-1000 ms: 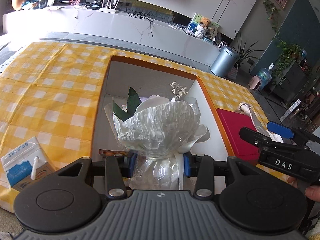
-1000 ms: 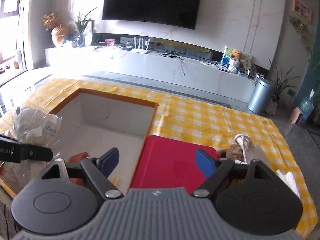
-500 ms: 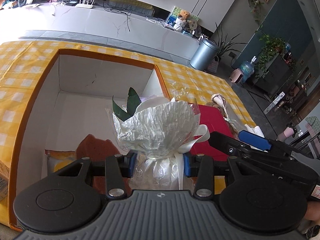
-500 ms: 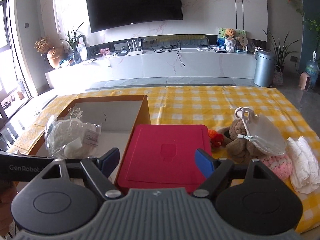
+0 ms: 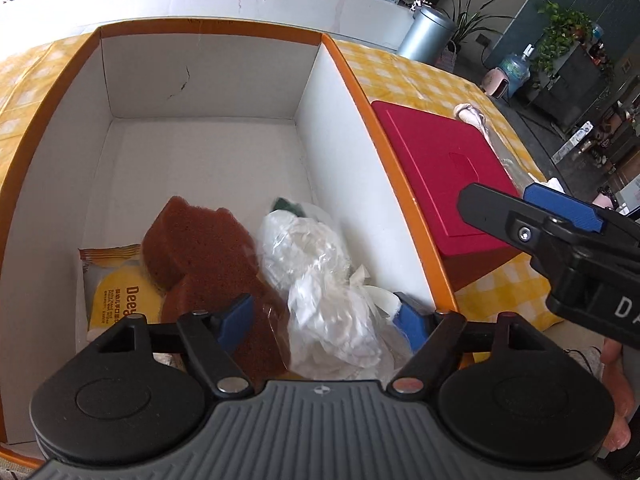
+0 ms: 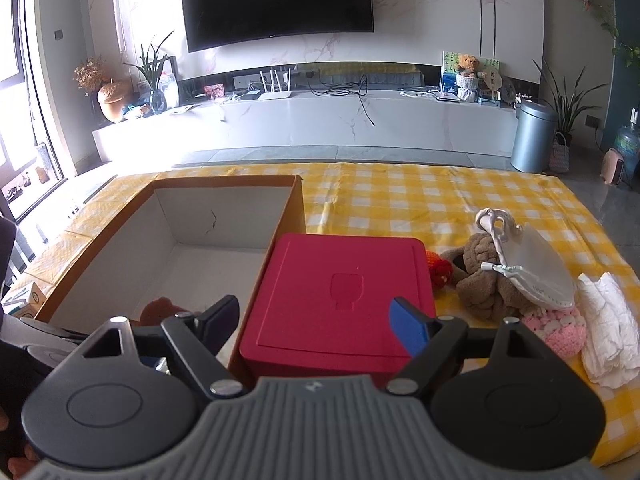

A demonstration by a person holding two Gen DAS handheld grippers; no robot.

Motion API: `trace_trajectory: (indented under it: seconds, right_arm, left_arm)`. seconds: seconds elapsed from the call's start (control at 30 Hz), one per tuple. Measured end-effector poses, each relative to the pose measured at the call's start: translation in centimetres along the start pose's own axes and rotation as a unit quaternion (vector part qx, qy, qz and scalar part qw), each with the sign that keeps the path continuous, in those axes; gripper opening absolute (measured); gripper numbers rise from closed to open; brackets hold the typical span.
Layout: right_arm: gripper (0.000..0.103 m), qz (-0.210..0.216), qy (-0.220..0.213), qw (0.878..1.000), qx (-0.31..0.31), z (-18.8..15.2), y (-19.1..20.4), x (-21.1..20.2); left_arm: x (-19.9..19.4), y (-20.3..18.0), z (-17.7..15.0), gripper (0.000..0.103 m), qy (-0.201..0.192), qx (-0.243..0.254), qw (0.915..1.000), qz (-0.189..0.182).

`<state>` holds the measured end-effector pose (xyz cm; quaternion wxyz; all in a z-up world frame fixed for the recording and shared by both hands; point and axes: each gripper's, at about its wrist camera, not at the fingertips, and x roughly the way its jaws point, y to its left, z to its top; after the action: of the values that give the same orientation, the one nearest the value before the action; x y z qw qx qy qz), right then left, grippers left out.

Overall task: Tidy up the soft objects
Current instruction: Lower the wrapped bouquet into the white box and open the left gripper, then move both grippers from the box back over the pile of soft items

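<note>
The left hand-held gripper [image 5: 326, 322] hangs low over the near end of the orange-rimmed white cardboard box [image 5: 344, 128], its blue-padded fingers spread wide and gripping nothing. Between and just beyond them, on the box floor, lies the small bouquet wrapped in crinkled clear cellophane and white paper [image 5: 320, 280], on its side along the box's right wall, a bit of green leaf showing at its far end. Touching the bouquet on its left is a reddish-brown spongy block [image 5: 200, 248], and left of that, partly under it, a yellow snack packet with printed lettering [image 5: 116, 292] sits by the box's near left corner. The far half of the box floor is bare white card. The right hand-held gripper [image 6: 314, 326] is held outside the box's right wall, fingers likewise wide apart and empty, over a flat red square lidded box [image 6: 340, 292] that stands against the cardboard box on the yellow-and-white checked worktop [image 6: 400, 196]. Further right of the cardboard box, past the red one, lie a small red knitted piece [image 6: 440, 272], a brown plush toy [image 6: 480, 280] with a white face mask [image 6: 532, 268] draped on it, a pink crocheted item [image 6: 560, 328] and a crumpled white cloth [image 6: 608, 328].
</note>
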<state>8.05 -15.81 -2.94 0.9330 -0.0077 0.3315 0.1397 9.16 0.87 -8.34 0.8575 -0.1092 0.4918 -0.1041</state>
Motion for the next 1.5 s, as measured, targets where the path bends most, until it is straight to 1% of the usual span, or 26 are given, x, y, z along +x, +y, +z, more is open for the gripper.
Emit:
trace_trajectory:
  seconds: [0.07,0.17,0.27,0.33,0.4,0.47,0.67,0.77,0.83,0.9,0.97,1.07,1.1,1.17,1.27,1.3,1.4,1.5]
  right_arm:
    - [0.081,-0.004,0.001,1.000,0.002,0.0,-0.2,0.0]
    - [0.081,-0.006,0.000,1.000,0.006,0.0,-0.3,-0.2]
    - [0.081,-0.007,-0.002,1.000,0.009,0.1,-0.5,-0.3]
    - [0.082,-0.007,-0.003,1.000,0.009,0.0,-0.6,-0.4]
    - [0.082,-0.007,-0.005,1.000,0.012,0.0,-0.7,-0.5]
    - [0.082,-0.008,-0.006,1.000,0.015,0.1,-0.8,-0.7]
    - [0.084,-0.015,-0.014,1.000,0.017,0.3,-1.2,-1.3]
    - [0.084,-0.025,-0.021,0.999,0.015,0.5,-1.8,-2.0]
    - [0.086,-0.033,-0.026,0.999,0.015,0.7,-2.6,-2.8]
    - [0.087,-0.049,-0.031,0.998,0.017,1.0,-3.8,-3.9]
    - [0.088,-0.063,-0.033,0.997,0.014,1.3,-5.3,-4.9]
    - [0.090,-0.095,-0.035,0.995,0.001,1.0,-7.7,-6.6]
    - [0.092,-0.104,-0.033,0.994,-0.006,0.8,-8.5,-7.0]
    - [0.092,-0.131,-0.021,0.991,-0.012,0.1,-10.7,-7.5]
    - [0.092,-0.165,-0.003,0.986,0.000,-1.0,-13.7,-7.8]
    - [0.092,-0.169,0.000,0.986,0.008,-1.3,-14.6,-7.7]
    - [0.092,-0.163,0.008,0.986,0.035,-2.3,-16.7,-7.2]
    - [0.092,-0.170,0.027,0.984,0.041,-2.7,-17.6,-5.6]
  left_arm:
    - [-0.4,-0.6,-0.3,0.091,-0.008,0.019,0.9995,0.024]
    - [-1.2,-0.8,-0.8,0.091,-0.016,0.041,0.9982,0.040]
    - [-2.3,-0.7,-1.2,0.091,-0.024,0.039,0.9979,0.047]
    - [-3.2,-0.8,-1.1,0.091,-0.036,0.034,0.9971,0.058]
    - [-4.3,-0.8,-1.2,0.091,-0.056,0.027,0.9950,0.078]
    - [-5.5,-0.8,-1.1,0.091,-0.080,0.024,0.9927,0.087]
    - [-8.7,-1.3,-1.0,0.091,-0.129,0.025,0.9871,0.091]
    - [-9.7,-2.0,-0.8,0.091,-0.141,0.024,0.9861,0.084]
    - [-9.9,-2.8,-0.6,0.091,-0.145,0.027,0.9862,0.075]
    - [-9.9,-3.5,-0.2,0.091,-0.151,0.032,0.9860,0.063]
    - [-10.0,-4.0,-0.1,0.091,-0.168,0.027,0.9839,0.055]
    - [-9.9,-5.2,0.1,0.091,-0.186,0.027,0.9797,0.069]
    - [-9.9,-5.8,0.3,0.091,-0.189,0.037,0.9786,0.072]
    - [-9.4,-6.7,0.5,0.091,-0.187,0.058,0.9779,0.073]
    - [-8.5,-8.1,1.1,0.091,-0.166,0.074,0.9816,0.059]
    - [-8.1,-8.6,1.1,0.091,-0.159,0.075,0.9830,0.054]
    - [-6.8,-9.9,1.5,0.091,-0.146,0.080,0.9848,0.048]
    - [-5.7,-11.4,1.9,0.091,-0.133,0.088,0.9863,0.043]
